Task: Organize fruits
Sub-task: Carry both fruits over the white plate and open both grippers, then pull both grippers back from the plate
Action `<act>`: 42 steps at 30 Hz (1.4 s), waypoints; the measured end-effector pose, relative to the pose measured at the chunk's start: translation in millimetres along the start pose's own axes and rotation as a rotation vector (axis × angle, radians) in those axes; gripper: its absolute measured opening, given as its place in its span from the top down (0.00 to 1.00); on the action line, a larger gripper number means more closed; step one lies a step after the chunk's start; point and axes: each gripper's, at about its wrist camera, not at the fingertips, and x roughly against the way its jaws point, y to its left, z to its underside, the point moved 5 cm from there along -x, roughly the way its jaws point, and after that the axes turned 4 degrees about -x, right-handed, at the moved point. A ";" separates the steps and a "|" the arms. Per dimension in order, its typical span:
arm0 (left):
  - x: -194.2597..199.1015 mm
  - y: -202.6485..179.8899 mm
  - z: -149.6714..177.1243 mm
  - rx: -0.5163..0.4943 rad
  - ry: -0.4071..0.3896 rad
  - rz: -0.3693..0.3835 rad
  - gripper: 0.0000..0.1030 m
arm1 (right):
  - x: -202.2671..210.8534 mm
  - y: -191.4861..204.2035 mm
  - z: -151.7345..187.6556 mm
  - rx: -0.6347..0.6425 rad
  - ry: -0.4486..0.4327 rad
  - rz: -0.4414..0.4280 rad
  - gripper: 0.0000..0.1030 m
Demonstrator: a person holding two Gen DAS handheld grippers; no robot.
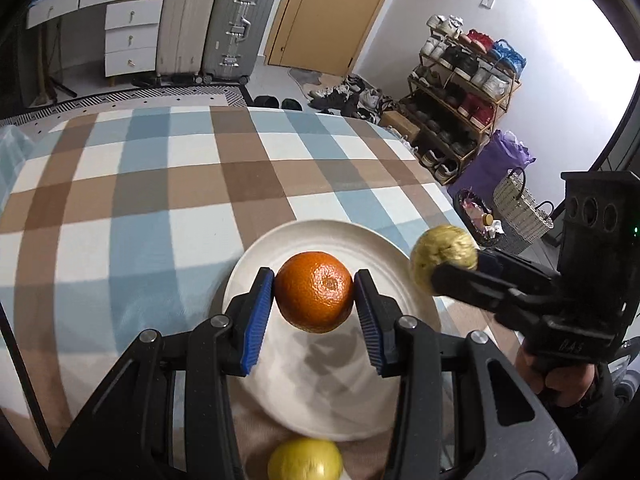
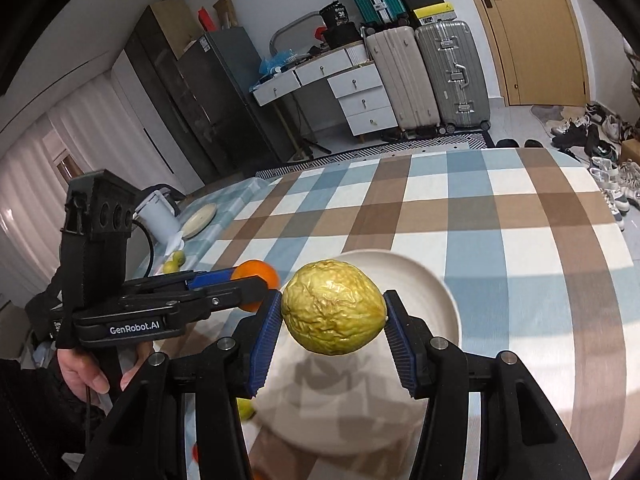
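Note:
My left gripper (image 1: pixel 314 312) is shut on an orange (image 1: pixel 314 297), held in the air above a white plate (image 1: pixel 280 248) on the checked tablecloth. Its blue pads press the orange's two sides. My right gripper (image 2: pixel 333 320) is shut on a wrinkled yellow-green fruit (image 2: pixel 334 307), also lifted over the white plate (image 2: pixel 432 292). In the left wrist view the right gripper (image 1: pixel 438 270) comes in from the right with that wrinkled fruit (image 1: pixel 442 256) at the plate's right rim. In the right wrist view the left gripper (image 2: pixel 256 280) with the orange (image 2: pixel 256 276) hangs at the plate's left.
A yellow-green fruit (image 1: pixel 306 460) lies on the cloth just in front of the plate. Two small yellow-green fruits (image 2: pixel 175 262), a round lid (image 2: pixel 198 216) and a white kettle (image 2: pixel 158 216) sit at the table's far left edge. Suitcases, drawers and a shoe rack (image 1: pixel 460 92) stand beyond the table.

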 end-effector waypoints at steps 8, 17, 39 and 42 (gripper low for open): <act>-50.9 9.1 -18.8 -0.003 0.056 0.011 0.63 | -48.9 -24.5 -8.3 0.011 0.066 0.029 0.50; -81.3 14.0 -19.7 0.010 0.086 0.025 0.63 | -74.5 -37.6 -1.8 0.014 0.113 0.042 0.50; 17.4 -19.9 -19.2 -0.040 -0.062 -0.036 0.20 | 2.2 -21.7 -8.8 0.001 -0.067 0.085 0.16; 48.8 -27.8 -11.0 -0.045 -0.102 -0.066 0.17 | 24.8 -13.2 -2.2 -0.001 -0.089 0.095 0.14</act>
